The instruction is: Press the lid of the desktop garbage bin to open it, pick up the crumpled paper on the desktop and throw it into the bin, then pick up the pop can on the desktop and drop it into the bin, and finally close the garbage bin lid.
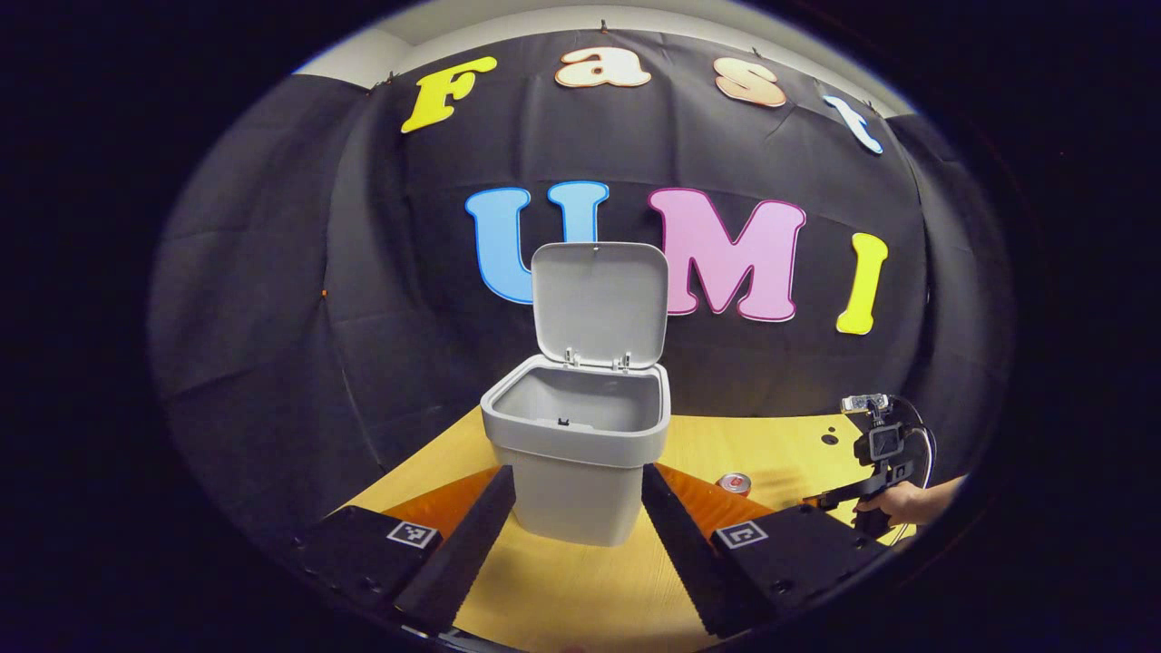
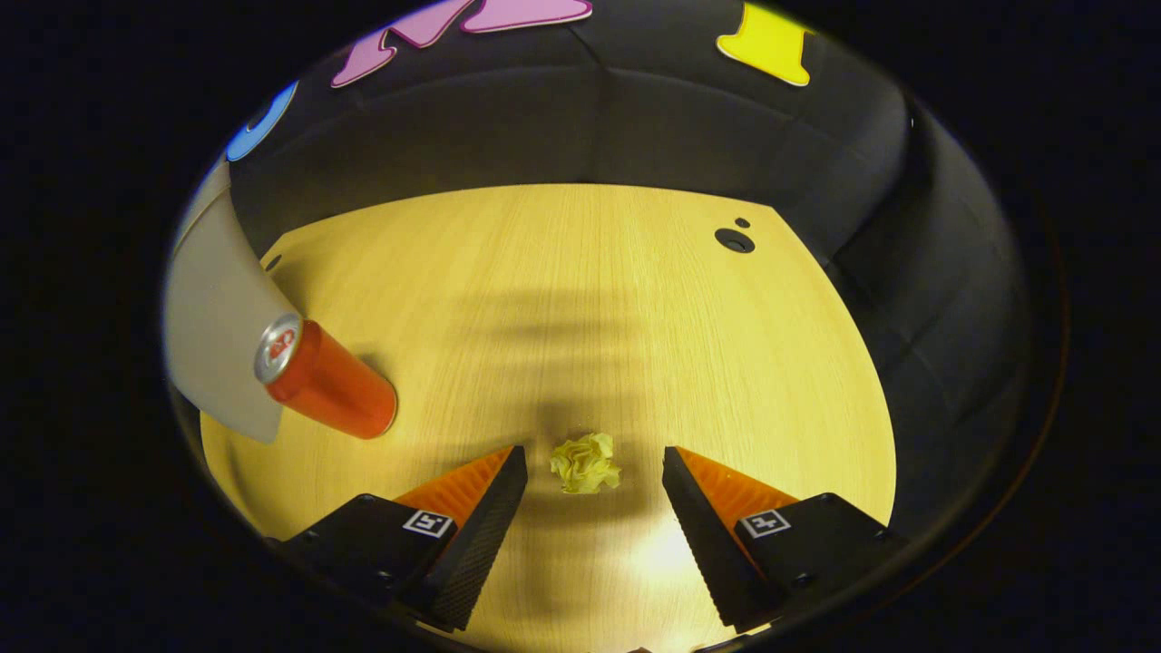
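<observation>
No legible text on any object.

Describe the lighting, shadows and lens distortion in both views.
Left gripper view: fisheye bends the booth wall; the open bin is evenly lit and sharp. Right gripper view: the table bulges into a dome, soft banded shadows fall above the crumpled paper, glare brightens the wood between the fingers, and the can casts a short shadow.

**Both grippers spread wide, nothing held**

The left gripper (image 1: pixel 578 508) is held level, facing forward, its two fingers set well apart with nothing pressed between them. The right gripper (image 2: pixel 594 485) tilts downward, fingers likewise wide apart. In the left gripper view it appears far off to the right, gripped by a hand (image 1: pixel 902 501).
</observation>
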`<state>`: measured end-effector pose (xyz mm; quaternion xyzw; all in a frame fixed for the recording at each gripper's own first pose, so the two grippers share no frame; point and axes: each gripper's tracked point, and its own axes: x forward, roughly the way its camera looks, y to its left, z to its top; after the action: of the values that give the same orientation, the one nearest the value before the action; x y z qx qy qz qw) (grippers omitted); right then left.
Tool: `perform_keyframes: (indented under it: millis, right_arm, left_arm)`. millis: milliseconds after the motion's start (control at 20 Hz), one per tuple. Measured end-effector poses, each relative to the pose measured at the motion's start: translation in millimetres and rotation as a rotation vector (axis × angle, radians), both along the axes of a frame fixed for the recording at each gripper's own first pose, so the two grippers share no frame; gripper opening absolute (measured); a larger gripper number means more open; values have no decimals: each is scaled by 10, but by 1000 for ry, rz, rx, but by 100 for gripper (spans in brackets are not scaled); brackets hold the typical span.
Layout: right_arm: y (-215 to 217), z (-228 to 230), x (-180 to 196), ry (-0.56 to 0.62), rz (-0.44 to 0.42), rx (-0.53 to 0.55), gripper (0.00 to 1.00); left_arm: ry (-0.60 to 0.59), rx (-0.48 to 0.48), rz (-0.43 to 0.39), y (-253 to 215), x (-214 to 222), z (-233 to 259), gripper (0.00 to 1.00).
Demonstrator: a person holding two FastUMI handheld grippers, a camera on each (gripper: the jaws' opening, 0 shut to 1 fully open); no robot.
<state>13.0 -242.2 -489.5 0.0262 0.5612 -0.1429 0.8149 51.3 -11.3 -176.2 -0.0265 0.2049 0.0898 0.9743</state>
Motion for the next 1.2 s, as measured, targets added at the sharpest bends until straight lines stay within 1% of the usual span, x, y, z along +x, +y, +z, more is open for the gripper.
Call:
perform_keyframes:
  millis: [100, 150, 200, 250, 350, 450, 550, 600, 650, 700, 800, 900, 1050, 1200]
  right_arm:
    - [1, -88, -31, 31, 14, 6, 98]
    - [-12, -113, -28, 40, 31, -5, 98]
    - [-9, -151, -24, 45, 46, -13, 98]
    - [-2, -177, -10, 48, 44, -14, 97]
    - [33, -208, -4, 54, 17, 13, 96]
    - [46, -176, 34, 49, -21, 28, 89]
    - [50, -201, 51, 47, -45, 54, 41]
    - [47, -251, 59, 45, -49, 65, 36]
    - [30, -231, 51, 48, -47, 63, 47]
    - [24, -221, 36, 50, -41, 57, 41]
    - [33, -191, 9, 54, -20, 44, 40]
    - [48, -33, 44, 21, 4, 40, 41]
    - [152, 426, 179, -71, 41, 46, 40]
    - [302, 958, 391, -169, 112, 39, 40]
  left_arm:
    - [3, -17, 17, 24, 32, 0, 95]
    - [-4, -23, 17, 11, 41, 17, 92]
    - [-15, -28, 14, -2, 50, 32, 95]
    - [-22, -31, 12, -12, 64, 52, 95]
    - [-22, -31, 4, -50, 88, 49, 95]
    - [-24, -28, -9, -93, 134, 66, 95]
    - [-25, -25, -26, -156, 152, 64, 95]
    - [-24, -22, -33, -176, 162, 64, 95]
    - [-22, -19, -38, -185, 155, 41, 95]
    - [-20, -18, -42, -191, 151, 34, 95]
    - [-16, -24, -50, -224, 160, 25, 95]
    - [-16, -25, -58, -236, 164, 14, 95]
    - [-20, -16, -74, -235, 179, 8, 95]
    - [-24, -26, -100, -285, 180, -10, 95]
